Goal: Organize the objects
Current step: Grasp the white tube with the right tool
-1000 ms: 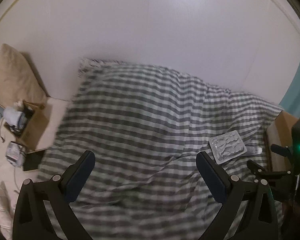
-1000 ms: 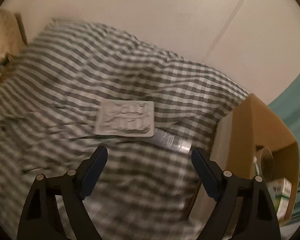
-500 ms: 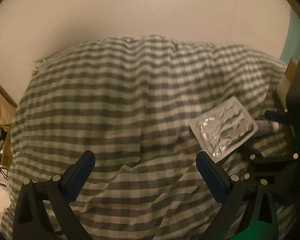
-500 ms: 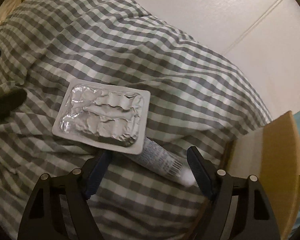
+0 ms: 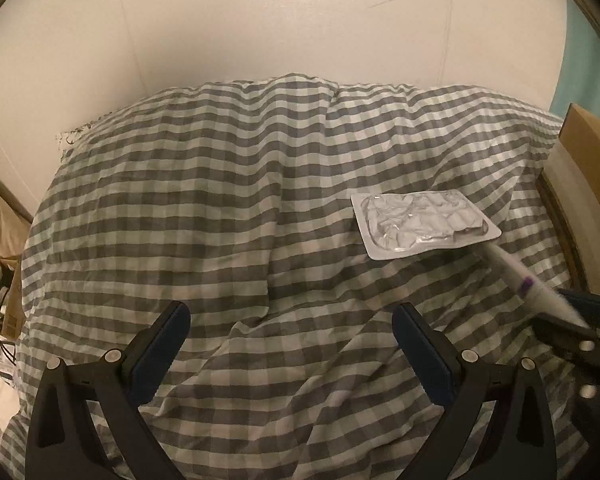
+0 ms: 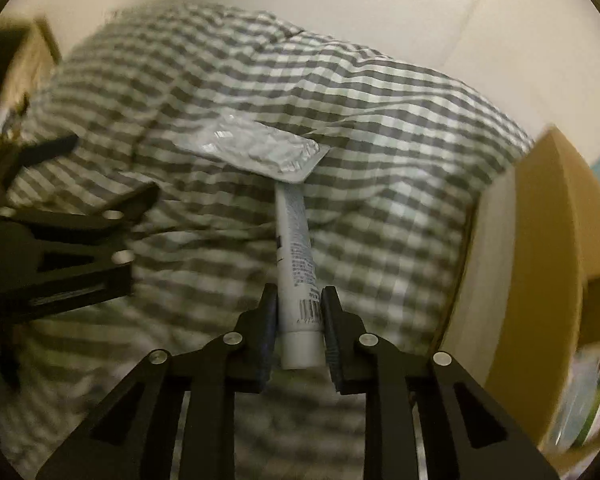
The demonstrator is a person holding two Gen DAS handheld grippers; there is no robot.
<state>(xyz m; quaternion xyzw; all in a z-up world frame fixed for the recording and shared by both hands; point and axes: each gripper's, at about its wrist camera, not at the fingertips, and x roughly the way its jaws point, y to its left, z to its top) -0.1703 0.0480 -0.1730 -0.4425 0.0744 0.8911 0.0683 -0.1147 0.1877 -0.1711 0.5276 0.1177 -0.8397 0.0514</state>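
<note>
A white tube [image 6: 298,264] with small print and a barcode lies on the grey checked blanket [image 6: 380,128], its far end under a silver blister pack [image 6: 256,152]. My right gripper [image 6: 299,312] is shut on the tube's cap end. In the left wrist view the blister pack [image 5: 422,224] lies at right, with the tube [image 5: 528,284] running from under it to the right gripper [image 5: 580,320] at the right edge. My left gripper [image 5: 290,340] is open and empty above the blanket [image 5: 220,200].
An open cardboard box [image 6: 540,240] stands beside the bed on the right, with a green-and-white item [image 6: 592,392] inside. It also shows in the left wrist view [image 5: 584,160]. Another box with cables [image 5: 4,308] sits at far left. A white wall [image 5: 300,20] is behind.
My right gripper moved down to the tube and closed on its cap end. My left gripper moved closer to the blanket and stayed open.
</note>
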